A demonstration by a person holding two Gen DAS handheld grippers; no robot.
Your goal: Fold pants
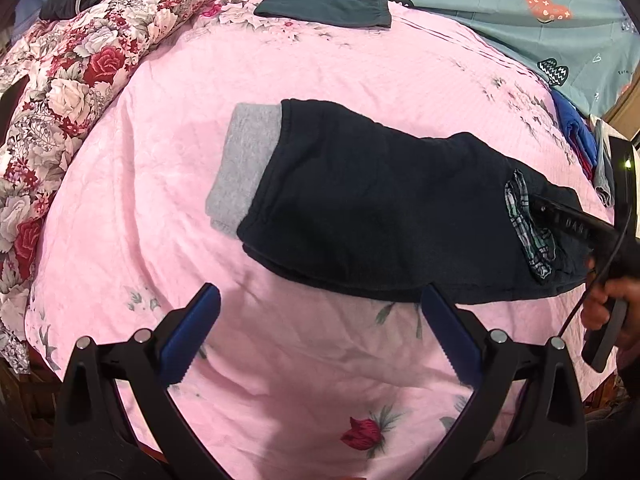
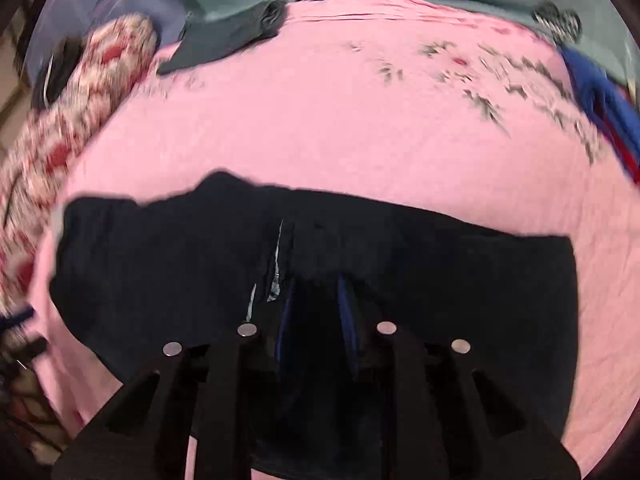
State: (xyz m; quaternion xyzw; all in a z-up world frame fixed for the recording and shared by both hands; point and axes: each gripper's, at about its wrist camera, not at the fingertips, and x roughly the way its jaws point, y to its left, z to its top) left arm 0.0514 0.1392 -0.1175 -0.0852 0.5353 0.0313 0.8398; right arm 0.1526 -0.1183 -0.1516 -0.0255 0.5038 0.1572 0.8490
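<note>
Left wrist view: dark pants (image 1: 380, 204) lie folded on the pink bedsheet (image 1: 320, 68), grey lining poking out at the far-left end. Left gripper (image 1: 320, 308) hovers over bare sheet just beside the near edge, jaws wide open, nothing between. Right gripper (image 1: 560, 220) partly cut off at frame edge, tip on the plaid pocket lining (image 1: 528, 236). Right wrist view: blurred. Right gripper (image 2: 316, 284) jaws narrowed around a pants (image 2: 400, 248) fold; whether pads actually press — can't tell.
</note>
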